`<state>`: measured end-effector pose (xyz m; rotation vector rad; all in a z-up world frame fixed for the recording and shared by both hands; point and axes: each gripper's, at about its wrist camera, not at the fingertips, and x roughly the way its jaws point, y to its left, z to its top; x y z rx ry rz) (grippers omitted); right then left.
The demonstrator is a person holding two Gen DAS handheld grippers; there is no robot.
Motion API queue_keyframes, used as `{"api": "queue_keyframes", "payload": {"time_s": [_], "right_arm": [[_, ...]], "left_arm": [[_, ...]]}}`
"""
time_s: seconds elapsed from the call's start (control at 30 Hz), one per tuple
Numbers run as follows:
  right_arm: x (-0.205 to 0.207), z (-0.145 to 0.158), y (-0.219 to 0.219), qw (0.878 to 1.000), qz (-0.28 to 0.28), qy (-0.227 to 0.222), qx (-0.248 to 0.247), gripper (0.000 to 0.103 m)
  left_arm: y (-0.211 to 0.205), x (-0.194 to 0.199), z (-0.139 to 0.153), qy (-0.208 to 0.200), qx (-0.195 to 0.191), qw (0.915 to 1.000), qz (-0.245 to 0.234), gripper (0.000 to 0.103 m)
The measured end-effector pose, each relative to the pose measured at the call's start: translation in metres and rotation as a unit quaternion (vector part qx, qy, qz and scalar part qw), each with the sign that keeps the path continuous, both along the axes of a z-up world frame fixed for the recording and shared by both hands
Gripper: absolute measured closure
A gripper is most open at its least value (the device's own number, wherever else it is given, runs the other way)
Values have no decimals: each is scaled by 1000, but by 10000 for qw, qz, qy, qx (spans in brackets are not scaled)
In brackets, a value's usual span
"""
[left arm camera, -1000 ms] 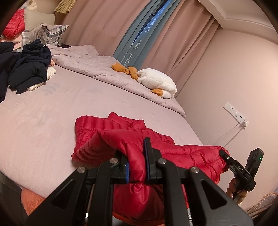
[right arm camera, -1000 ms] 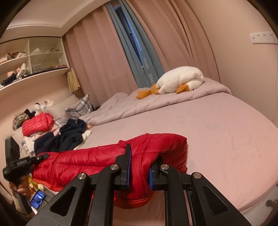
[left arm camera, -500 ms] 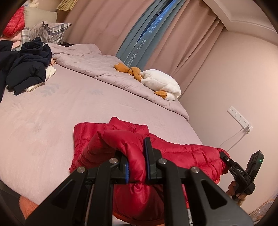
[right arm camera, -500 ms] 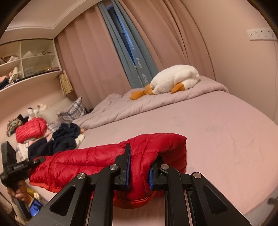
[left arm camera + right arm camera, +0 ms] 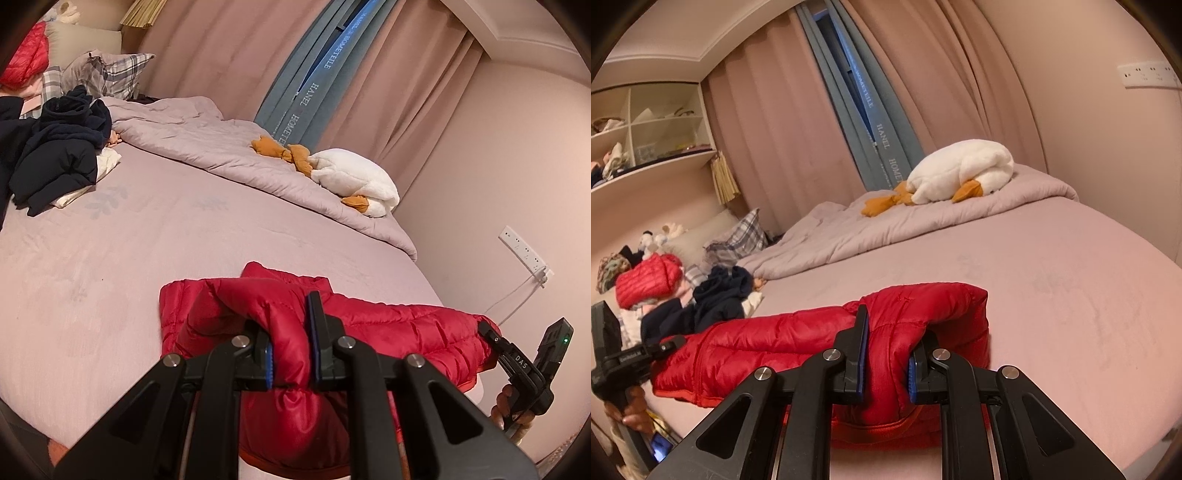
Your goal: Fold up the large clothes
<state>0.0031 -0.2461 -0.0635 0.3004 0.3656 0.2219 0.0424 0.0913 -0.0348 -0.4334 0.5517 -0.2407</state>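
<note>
Pink-sheeted bed point(image 5: 184, 236): white plush goose point(image 5: 960, 173) on grey duvet point(image 5: 229, 155), plaid pillow point(image 5: 110, 72), navy clothes heap point(image 5: 55, 155); wall shelves point(image 5: 646, 125), pink curtains point(image 5: 783, 122).

Dim warm indoor light, sharp, fisheye-bent edges.

2 red jackets point(image 5: 798, 343) point(image 5: 646, 284), 1 plush goose point(image 5: 960, 170).

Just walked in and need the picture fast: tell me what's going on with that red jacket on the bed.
A person is folding a red puffer jacket at the near edge of the bed, with a handheld gripper in each hand. The left gripper and the right gripper are each clamped on a bunched part of the jacket, one toward each end. Part of it hangs over the bed's edge. A pile of dark clothes and a plush goose lie farther back.
</note>
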Motion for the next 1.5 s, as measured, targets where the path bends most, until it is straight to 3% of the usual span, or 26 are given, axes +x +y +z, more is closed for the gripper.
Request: {"api": "queue_keyframes", "payload": {"time_s": [0.37, 0.83, 1.5], "right_arm": [[31, 1, 4, 9995, 86, 214, -217, 86], [78, -15, 16, 9965, 48, 646, -529, 86], [111, -35, 24, 9918, -104, 996, -791, 86]], "left_arm": [[-1, 37, -12, 227, 229, 9994, 144, 88], [-1, 96, -44, 832, 451, 9952, 257, 87], [-9, 134, -82, 1227, 911, 9875, 387, 83]]}}
